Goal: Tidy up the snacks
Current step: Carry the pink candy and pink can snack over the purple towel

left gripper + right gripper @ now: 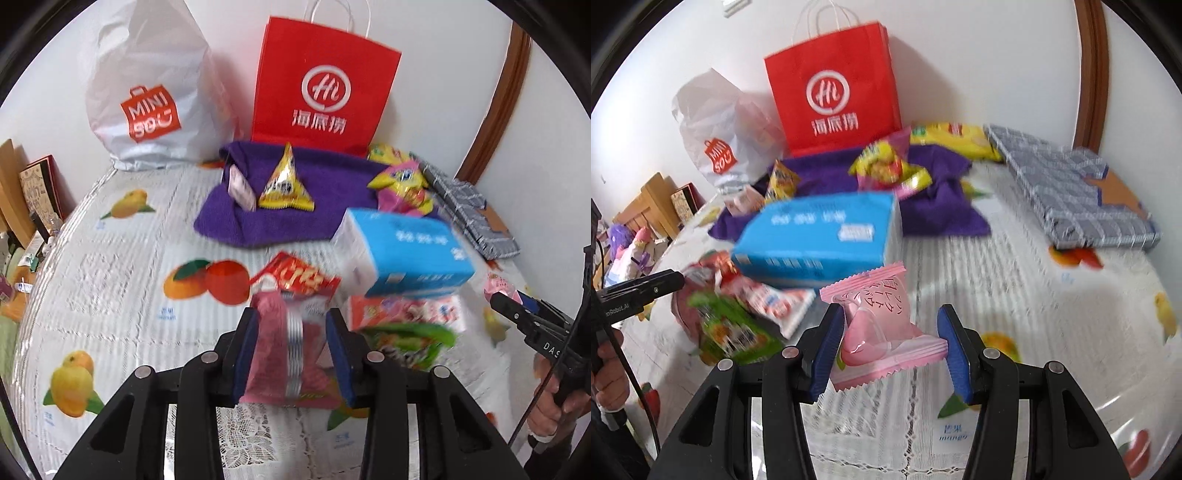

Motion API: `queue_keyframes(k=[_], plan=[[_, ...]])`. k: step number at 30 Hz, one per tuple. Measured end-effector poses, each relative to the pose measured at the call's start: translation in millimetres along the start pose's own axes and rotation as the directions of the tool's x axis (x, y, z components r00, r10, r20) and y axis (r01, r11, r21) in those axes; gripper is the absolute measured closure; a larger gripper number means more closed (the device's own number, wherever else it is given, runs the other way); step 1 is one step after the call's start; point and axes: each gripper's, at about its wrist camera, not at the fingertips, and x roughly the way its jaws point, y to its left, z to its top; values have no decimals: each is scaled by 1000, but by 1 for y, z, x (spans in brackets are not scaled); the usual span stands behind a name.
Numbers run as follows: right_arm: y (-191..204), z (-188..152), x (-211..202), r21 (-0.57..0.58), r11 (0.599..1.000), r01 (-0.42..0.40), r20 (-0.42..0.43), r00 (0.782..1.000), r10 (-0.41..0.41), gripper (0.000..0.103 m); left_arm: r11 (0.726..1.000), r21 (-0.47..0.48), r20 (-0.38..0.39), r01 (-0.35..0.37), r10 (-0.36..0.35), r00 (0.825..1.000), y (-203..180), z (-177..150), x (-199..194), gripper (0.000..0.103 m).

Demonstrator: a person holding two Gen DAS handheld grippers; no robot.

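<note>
Red paper bag and white plastic bag stand at the wall behind your desk. Only your right view shows the whole checked box; only your left shows the orange print. Your left tool grips a dark pink packet, long axis running away from you. Your right tool grips a pale pink packet, tilted, lifted off the desk.
</note>
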Motion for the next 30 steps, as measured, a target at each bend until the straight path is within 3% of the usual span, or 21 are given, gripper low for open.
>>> queue_keyframes(k=[12,15,18,20,30], plan=[[19,63,-32,-42,999,32,80,996,-29,51,999,2,54,40,-40,998,-3,43,-34,75],[25,75,-35,-56,998,30,96,995,-24,51,998,-10,39,62,-61,997,2,47,-32,75],[30,81,-34,-71,997,21,99,995,-14,51,999,6,13,54,-54,998,1,45,-26,70],[34,82,-32,-81,997,19,98,995,-11,51,998,32,-25,56,-55,998,-3,39,-16,59],[33,72,-18,-89,996,22,62,998,-16,51,1000,12,-138,22,-20,990,-1,0,24,58]])
